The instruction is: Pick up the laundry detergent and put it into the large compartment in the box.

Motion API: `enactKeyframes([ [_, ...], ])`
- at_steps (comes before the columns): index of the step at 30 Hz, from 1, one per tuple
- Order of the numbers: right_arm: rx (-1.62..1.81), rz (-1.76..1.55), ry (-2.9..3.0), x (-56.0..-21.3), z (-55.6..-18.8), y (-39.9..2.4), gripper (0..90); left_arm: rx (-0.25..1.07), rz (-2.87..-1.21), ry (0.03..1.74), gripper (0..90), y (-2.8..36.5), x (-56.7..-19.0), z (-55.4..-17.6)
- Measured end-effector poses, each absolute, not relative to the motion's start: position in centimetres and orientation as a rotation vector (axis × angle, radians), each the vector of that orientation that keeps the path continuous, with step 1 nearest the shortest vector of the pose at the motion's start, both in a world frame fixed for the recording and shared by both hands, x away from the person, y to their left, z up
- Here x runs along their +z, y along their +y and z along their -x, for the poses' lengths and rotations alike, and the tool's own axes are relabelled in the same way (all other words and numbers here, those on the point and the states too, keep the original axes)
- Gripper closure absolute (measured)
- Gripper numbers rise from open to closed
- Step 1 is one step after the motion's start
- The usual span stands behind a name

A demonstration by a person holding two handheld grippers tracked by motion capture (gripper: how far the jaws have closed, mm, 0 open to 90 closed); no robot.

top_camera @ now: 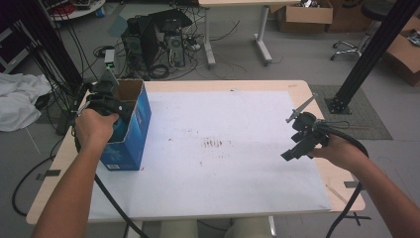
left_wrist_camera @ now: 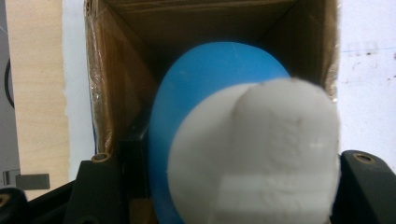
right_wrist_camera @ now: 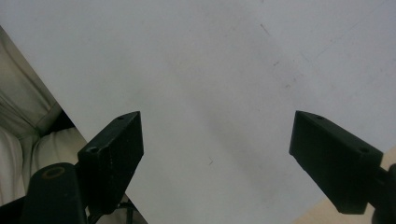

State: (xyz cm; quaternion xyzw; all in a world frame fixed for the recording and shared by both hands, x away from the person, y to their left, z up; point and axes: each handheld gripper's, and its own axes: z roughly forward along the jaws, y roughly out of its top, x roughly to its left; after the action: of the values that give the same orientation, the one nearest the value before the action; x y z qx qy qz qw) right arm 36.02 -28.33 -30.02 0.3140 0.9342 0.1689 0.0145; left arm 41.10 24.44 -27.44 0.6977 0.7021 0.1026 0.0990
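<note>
**Blue-and-white object held at the mouth of the box, release not yet made**

Nearest the left camera, the left hand-held gripper (left_wrist_camera: pixel 219 186) is clamped on a blue-and-white object (left_wrist_camera: pixel 243 154): a rounded white end bulges toward the lens, and a smooth blue body runs on behind it. Its long axis lies along the jaws, white end back toward the hand, blue end leading into the open cardboard box (left_wrist_camera: pixel 121 88). The blue end sits inside the box's opening, between the brown inner walls; whether it touches the bottom is hidden.

From the high view, the left hand-held gripper (top_camera: pixel 105 99) is down at the top of the blue-sided box (top_camera: pixel 132 130), which stands upright near the left edge of the white surface (top_camera: pixel 223 168). So the carrying appears done and the lowering well advanced; what seems left is to let go and lift the hand clear.

Across on the right, the right hand-held gripper (top_camera: pixel 299 141) hangs over the surface with its jaws wide apart and nothing between them, well away from the box.

Beyond the surface lie a computer tower, cables and cardboard cartons on the floor.
</note>
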Motion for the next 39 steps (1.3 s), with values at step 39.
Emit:
enactKeyframes([
  [39,0.52,-0.973,2.919,-30.3,-35.9,-27.8,17.5,0.271,-1.988,2.071,31.8,25.5,-28.0,-40.7],
])
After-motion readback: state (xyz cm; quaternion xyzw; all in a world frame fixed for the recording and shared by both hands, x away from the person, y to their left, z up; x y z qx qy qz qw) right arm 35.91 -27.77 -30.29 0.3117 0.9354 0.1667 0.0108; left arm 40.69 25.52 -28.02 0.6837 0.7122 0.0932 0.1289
